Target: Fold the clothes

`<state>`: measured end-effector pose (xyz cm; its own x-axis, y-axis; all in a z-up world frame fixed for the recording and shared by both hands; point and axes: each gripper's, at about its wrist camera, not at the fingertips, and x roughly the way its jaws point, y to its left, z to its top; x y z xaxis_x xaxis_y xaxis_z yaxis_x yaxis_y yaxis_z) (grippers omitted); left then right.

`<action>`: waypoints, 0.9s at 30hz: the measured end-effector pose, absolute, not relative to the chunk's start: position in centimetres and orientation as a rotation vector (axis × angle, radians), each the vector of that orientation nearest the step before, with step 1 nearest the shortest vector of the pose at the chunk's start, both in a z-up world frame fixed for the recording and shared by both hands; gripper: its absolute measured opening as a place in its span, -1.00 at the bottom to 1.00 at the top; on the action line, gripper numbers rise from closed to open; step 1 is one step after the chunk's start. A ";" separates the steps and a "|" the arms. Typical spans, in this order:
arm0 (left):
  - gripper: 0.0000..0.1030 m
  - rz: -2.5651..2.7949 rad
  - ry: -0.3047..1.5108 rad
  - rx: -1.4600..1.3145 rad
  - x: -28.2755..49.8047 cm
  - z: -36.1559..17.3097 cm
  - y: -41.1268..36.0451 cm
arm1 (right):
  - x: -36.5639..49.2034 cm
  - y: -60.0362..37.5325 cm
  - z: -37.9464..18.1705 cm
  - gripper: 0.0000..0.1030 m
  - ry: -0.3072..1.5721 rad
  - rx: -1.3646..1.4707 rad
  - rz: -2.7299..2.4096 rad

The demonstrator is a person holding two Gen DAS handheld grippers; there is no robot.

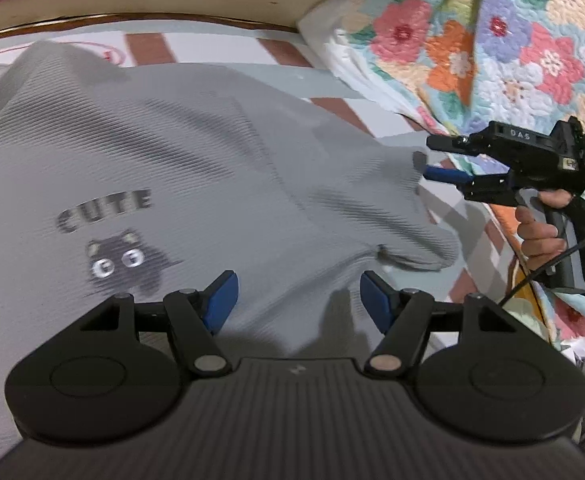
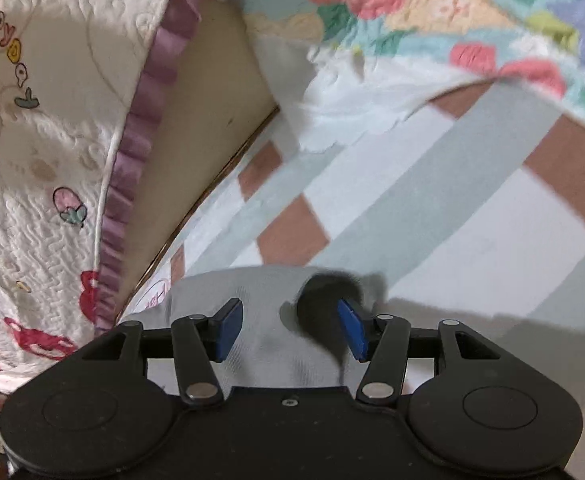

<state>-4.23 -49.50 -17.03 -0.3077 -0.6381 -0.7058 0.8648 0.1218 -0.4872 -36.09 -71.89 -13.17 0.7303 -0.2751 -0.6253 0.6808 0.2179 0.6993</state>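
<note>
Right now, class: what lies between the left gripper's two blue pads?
In the left wrist view, only the grey shirt lies between the open left gripper pads; nothing is clamped.

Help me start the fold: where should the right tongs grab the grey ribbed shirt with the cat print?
Probably the sleeve end of the grey ribbed cat-print shirt, the loose flap nearest the open right tongs. It sticks out over the checked bedsheet, so come in from the floral-quilt side, pinching the edge flat.
</note>
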 end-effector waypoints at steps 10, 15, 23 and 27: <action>0.30 -1.671 1.099 0.272 -6.3 -15.5 -48.5 | -34.6 -78.2 -10.7 -0.93 0.229 0.924 -0.687; 0.34 -1.734 1.181 0.282 -8.9 -16.8 -50.1 | -31.4 -81.3 -9.9 -0.95 0.389 0.704 -0.713; 0.34 -1.745 1.336 0.194 -11.2 -18.9 -52.2 | -29.5 -82.5 -13.4 -0.99 0.568 0.657 -0.814; 0.34 -1.749 1.380 0.162 -11.3 -19.3 -52.1 | -32.0 -81.1 -13.2 -0.40 0.551 0.695 -0.907</action>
<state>-11.35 -52.14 -19.29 -0.6068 -0.5446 -0.5789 0.6898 0.0010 -0.7240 -32.01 -81.09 -13.21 0.5080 -0.5155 -0.6901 0.8500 0.4299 0.3045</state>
